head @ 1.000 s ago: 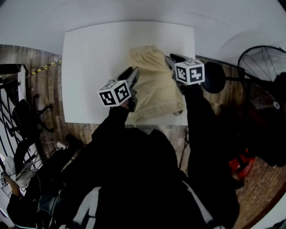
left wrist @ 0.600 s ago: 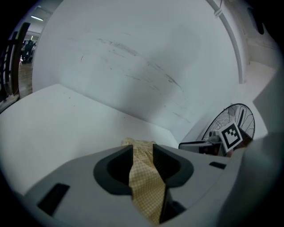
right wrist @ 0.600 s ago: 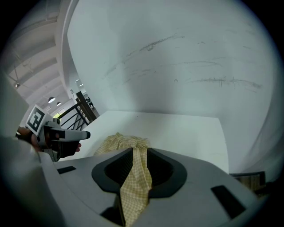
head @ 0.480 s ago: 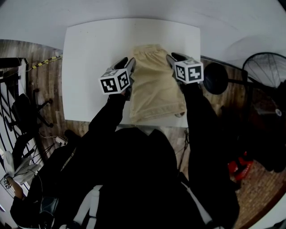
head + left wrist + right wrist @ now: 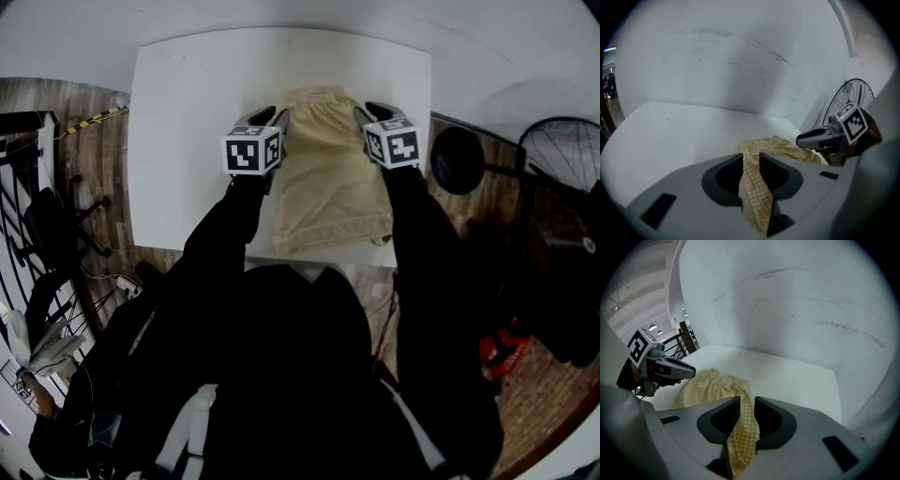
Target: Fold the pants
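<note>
I see left claw (image 5: 751,159) just been closing, now clamped on pale yellow checked cloth pants (image 5: 330,183), 11 o'clock corner | right claw (image 5: 746,401) clamped on 1 o'clock corner | pants lie on white flat bench (image 5: 187,112), 3 o'clock half

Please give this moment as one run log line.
left tongs: jaws just closed in, pinching pale yellow checked cloth pants | right tongs: pinching same pants | pants on white rectangular table
</note>
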`<state>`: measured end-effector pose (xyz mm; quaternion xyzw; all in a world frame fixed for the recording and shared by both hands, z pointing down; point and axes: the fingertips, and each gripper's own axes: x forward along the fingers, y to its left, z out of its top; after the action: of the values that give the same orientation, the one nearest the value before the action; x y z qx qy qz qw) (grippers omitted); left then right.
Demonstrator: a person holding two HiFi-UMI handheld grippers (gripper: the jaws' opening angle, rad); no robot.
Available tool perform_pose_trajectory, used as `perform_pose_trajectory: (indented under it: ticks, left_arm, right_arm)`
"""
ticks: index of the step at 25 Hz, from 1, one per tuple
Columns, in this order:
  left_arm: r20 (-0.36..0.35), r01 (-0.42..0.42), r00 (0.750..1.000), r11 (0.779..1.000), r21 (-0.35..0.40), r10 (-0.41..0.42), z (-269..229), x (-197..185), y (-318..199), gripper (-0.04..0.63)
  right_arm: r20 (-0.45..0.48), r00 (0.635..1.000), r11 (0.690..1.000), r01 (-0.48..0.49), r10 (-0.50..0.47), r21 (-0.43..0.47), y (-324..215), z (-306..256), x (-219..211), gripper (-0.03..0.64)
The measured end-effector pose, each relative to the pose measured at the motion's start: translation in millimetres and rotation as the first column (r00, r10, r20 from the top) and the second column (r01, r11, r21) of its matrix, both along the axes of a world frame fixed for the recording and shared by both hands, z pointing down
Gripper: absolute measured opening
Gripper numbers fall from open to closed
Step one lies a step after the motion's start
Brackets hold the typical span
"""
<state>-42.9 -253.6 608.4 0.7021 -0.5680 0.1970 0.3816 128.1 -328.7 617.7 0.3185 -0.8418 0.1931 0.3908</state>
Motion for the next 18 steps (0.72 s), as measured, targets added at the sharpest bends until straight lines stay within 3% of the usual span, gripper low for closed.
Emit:
perform_pose_trajectory:
  ticks: [7,9,15,18]
  left_arm:
    - [0.051,-0.045,0.998,0.996,-0.078,0.049,12.9,3.2,-5.5,0.082]
    - [0.052,-0.05,0.997,0.995,-0.082,0.054,12.0,4.5,-6.1,0.041]
    - [0.042,-0.056,0.997,0.995,-0.081,0.06,22.7,3.6,-5.6,0.014]
    - [0.045,-0.069,0.996,0.995,-0.066,0.072,16.2,3.6,-5.6,0.011]
  right_arm:
    - [-0.035,0.999,1.0,0.017,-0.017,-0.004,-4.8,10.4,-3.7,0.091]
    - [-0.043,0.999,1.0,0.012,-0.012,-0.009,-5.6,12.7,-3.8,0.079]
    - [-0.046,0.999,0.999,-0.02,0.018,-0.038,-8.8,18.8,-3.2,0.008]
    - [-0.055,0.998,0.999,-0.014,0.012,-0.032,-6.4,16.5,-2.7,0.005]
